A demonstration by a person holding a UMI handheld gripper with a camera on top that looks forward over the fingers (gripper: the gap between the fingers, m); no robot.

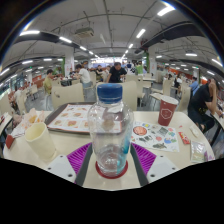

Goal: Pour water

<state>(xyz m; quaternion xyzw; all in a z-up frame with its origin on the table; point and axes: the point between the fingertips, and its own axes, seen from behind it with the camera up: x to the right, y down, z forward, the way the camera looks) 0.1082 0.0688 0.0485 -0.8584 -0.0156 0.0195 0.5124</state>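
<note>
A: Fingers grip bottle at 12 o'clock, blue cap on.
B: Cup at 2, well apart. Risk: clear bottle slips, or tilts capped; no pour.

1 water bottle, 1 red cup, 1 pale cup, 1 tray (with printed paper), 1 claw.

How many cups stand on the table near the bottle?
2. A pale translucent plastic cup stands left of the clear plastic water bottle with a blue cap, which the fingers grip. A red paper cup stands beyond it, to the right.
</note>
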